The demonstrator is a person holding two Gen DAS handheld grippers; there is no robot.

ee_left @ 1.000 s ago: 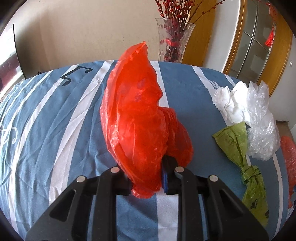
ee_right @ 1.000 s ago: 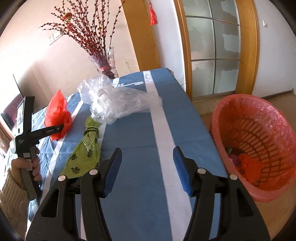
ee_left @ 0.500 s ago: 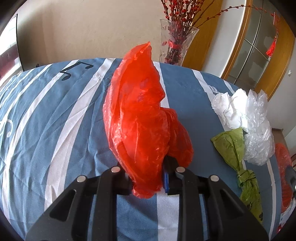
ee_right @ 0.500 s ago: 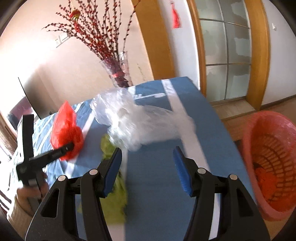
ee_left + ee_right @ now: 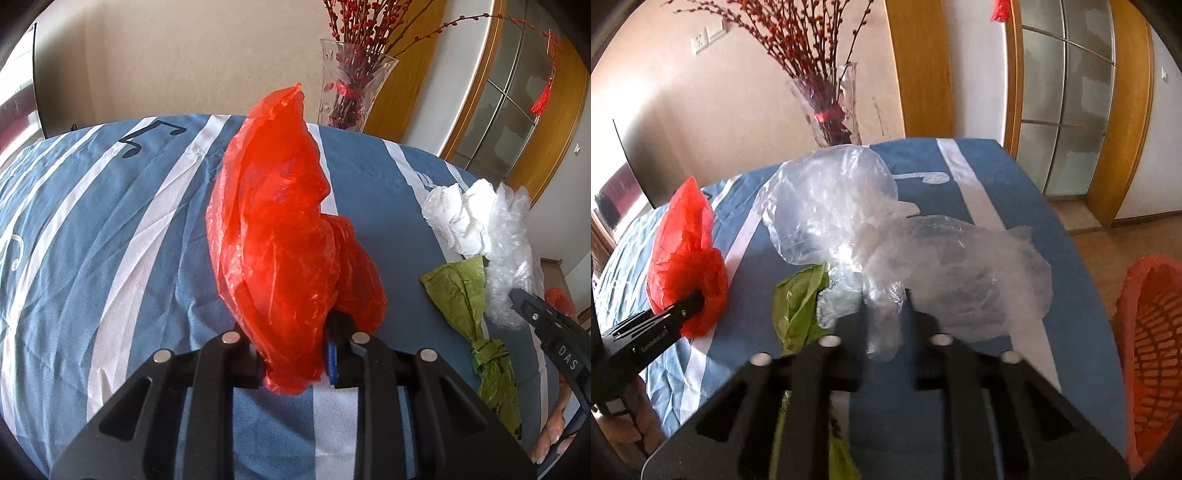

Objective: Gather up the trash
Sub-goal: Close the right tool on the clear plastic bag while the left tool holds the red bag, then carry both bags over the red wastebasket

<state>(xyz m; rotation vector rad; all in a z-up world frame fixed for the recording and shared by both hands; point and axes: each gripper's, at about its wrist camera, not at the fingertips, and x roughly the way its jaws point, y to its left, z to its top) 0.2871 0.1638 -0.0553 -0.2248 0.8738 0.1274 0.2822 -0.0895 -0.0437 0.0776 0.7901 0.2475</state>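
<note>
Here, a table (image 5: 92, 229) draped in blue-and-white striped cloth fills both views. At center of the left wrist frame, the left tongs (image 5: 295, 354) pinch a red plastic bag (image 5: 280, 236). The right tongs (image 5: 886, 325) are pressed on a clear plastic bag (image 5: 886, 236) mid-frame. A green bag (image 5: 799, 302) lies beside it; an orange basket (image 5: 1152, 354) sits at right edge.

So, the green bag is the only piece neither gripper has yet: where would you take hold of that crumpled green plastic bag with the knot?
Probably at the knot of the crumpled green plastic bag: it is the narrowest, firmest part, with loose plastic flaring on both sides. Come from above, fingers across the bag's length; the clear plastic bag crowds its far end.
</note>
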